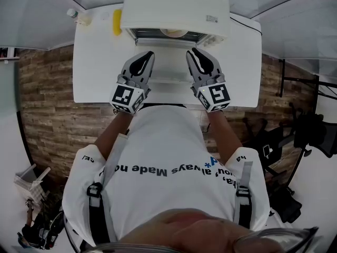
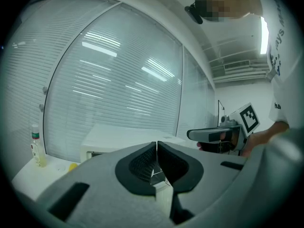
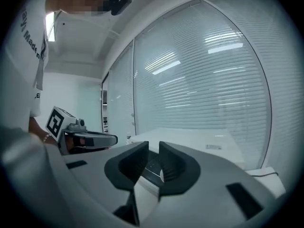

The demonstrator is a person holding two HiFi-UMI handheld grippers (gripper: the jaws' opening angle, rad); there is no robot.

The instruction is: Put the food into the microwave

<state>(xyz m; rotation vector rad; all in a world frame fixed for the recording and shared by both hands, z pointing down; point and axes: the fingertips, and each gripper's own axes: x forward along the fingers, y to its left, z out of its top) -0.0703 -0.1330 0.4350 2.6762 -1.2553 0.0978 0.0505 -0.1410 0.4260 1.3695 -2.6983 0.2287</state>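
Note:
The white microwave [image 1: 174, 7] stands at the back of the white table [image 1: 95, 62] with its front open. Inside the cavity I see a pale round dish of food [image 1: 174, 32]. My left gripper [image 1: 146, 56] hovers in front of the opening, left of centre, its jaws touching and empty [image 2: 156, 144]. On the right, my right gripper [image 1: 194, 53] is level with it, and a narrow gap shows between its jaws with nothing in it [image 3: 153, 146]. Each gripper view shows the other gripper beside it, with the microwave [image 2: 123, 144] beyond.
Left of the microwave, a yellow object [image 1: 117, 21] lies on the table, and a small bottle [image 1: 73, 15] stands at the back left corner. Window blinds run behind the table. Wood flooring flanks it, and black stands and a chair are on the right.

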